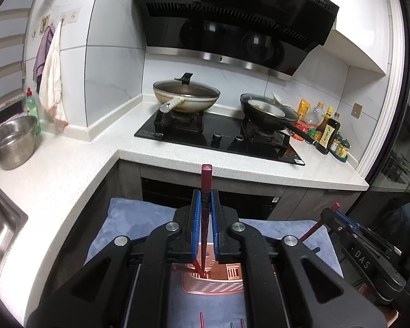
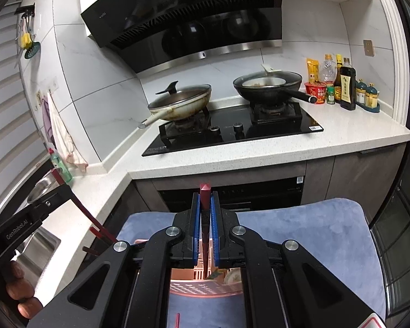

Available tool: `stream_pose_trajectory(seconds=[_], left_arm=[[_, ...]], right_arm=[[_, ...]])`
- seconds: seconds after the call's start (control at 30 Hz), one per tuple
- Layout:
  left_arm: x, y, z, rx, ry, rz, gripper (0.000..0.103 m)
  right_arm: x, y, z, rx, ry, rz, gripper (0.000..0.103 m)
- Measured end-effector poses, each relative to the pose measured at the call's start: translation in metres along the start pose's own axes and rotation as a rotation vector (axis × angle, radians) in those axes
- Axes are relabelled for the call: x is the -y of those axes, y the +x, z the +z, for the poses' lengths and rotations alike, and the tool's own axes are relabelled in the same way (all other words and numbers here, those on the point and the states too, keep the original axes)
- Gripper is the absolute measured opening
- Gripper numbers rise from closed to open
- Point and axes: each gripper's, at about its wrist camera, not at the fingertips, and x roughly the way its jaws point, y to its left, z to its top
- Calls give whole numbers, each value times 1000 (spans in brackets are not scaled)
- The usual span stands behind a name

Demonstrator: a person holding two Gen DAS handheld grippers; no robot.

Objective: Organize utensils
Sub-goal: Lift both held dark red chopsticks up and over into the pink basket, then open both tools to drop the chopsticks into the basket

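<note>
My left gripper (image 1: 205, 199) is shut on a dark red chopstick (image 1: 206, 180) that stands upright, its lower tip down in a pink slotted utensil basket (image 1: 213, 284) on a blue-grey cloth (image 1: 128, 218). My right gripper (image 2: 205, 201) is shut on another dark red chopstick (image 2: 205, 191), also upright, its tip over the same pink basket (image 2: 205, 289). The right gripper shows at the right of the left wrist view (image 1: 339, 218); the left gripper shows at the left of the right wrist view (image 2: 60, 188). More red chopsticks (image 1: 201, 319) lie on the cloth in front of the basket.
A white counter (image 1: 68, 169) wraps round the corner. On it are a black hob (image 1: 218, 134) with a lidded wok (image 1: 186, 95) and a black pan (image 1: 268, 112), sauce bottles (image 1: 328, 128), a steel colander (image 1: 12, 142) and a sink (image 1: 0, 227).
</note>
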Motion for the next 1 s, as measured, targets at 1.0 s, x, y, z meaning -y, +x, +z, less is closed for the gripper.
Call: stream_pose_trajectory(seconds=[1.0], left_arm=[[-11, -85, -46, 27, 30, 45, 46]], right_arm=[[-12, -104, -46, 38, -75, 16, 22]])
